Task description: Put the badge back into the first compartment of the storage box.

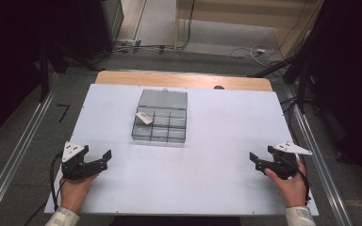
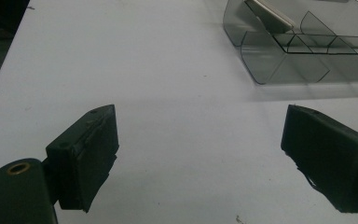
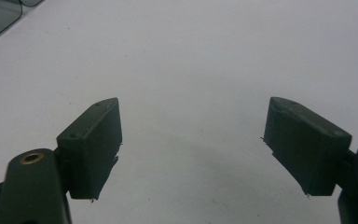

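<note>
A white table top (image 1: 207,183) carries a clear plastic compartment box (image 1: 161,118) at its middle, toward the far edge, lid open. A small white piece (image 1: 144,118) lies tilted in a left-hand compartment. The left gripper (image 1: 104,159) sits near the front left corner, the right gripper (image 1: 256,160) near the front right; both have jaws spread wide and hold nothing, well apart from the box.

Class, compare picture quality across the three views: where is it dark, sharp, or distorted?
High view: white table sheet evenly lit, surroundings dark. Left gripper view: clear grey plastic compartment box looks curved by the lens and casts a soft shadow. Right gripper view: black jaws sharp, no glare.
</note>
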The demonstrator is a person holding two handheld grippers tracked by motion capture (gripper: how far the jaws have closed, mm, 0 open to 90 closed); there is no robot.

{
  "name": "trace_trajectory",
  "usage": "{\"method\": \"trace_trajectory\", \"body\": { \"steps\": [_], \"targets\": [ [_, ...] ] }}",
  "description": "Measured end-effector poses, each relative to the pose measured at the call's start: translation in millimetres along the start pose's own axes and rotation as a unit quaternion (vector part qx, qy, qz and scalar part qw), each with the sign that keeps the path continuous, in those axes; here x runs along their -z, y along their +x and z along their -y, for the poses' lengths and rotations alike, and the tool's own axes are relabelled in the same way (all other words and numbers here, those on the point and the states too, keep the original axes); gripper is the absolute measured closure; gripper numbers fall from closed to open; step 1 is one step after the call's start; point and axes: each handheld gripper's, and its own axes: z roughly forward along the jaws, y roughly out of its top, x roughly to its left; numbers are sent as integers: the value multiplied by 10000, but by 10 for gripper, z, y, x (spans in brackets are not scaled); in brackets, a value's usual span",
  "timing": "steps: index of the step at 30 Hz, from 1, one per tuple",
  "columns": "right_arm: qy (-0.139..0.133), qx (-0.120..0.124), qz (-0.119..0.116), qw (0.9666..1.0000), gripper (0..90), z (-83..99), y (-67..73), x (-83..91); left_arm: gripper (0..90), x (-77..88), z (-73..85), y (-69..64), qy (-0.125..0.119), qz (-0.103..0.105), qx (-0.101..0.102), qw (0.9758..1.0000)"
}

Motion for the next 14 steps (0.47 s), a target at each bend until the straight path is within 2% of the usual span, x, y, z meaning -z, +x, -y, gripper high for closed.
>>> {"method": "trace_trajectory", "body": {
  "steps": [9,12,14],
  "targets": [
    [23,-28,74,10000,167,44,-43,21,112,4,1,7,-4,-12,12,10000],
    [101,-26,259,9996,140,101,-118,1,112,10,-1,11,-6,-12,0,10000],
    [188,-167,446,9987,108,142,-218,-90,112,2,-4,5,-16,-8,0,10000]
  ]
}}
